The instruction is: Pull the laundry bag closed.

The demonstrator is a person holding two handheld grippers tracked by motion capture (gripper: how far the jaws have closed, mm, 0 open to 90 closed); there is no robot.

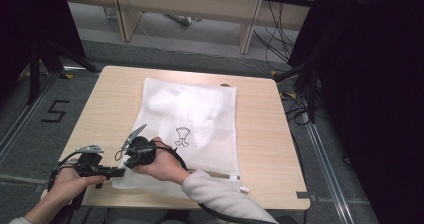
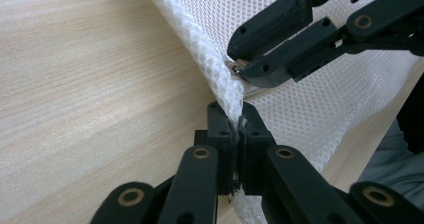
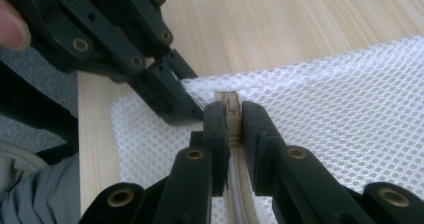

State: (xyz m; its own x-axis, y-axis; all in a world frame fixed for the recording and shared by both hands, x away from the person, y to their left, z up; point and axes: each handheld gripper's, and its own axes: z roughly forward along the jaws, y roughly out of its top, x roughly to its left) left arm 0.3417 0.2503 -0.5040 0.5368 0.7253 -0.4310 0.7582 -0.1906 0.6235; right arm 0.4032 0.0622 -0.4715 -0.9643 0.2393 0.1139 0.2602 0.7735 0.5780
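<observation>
At near left table edge, left gripper (image 1: 117, 172) clamping corner of white mesh laundry bag (image 1: 192, 119), jaws pressing mesh fold. Just beside it, right gripper (image 1: 131, 156) pinching bag's zipper end (image 3: 229, 104), jaws nearly together. Bag lying flat across middle of wooden table (image 1: 270, 149), white garment (image 1: 175, 104) showing inside toward far end.

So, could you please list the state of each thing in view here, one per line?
Mesh laundry bag: lying flat on the table, white item inside, near corner pinched.
Left claw: shut on the bag's corner edge.
Right claw: shut on the zipper end at the same corner.
Zipper: runs along the bag's near edge; open or closed, cannot tell.
Table: wooden, bag on it.
</observation>
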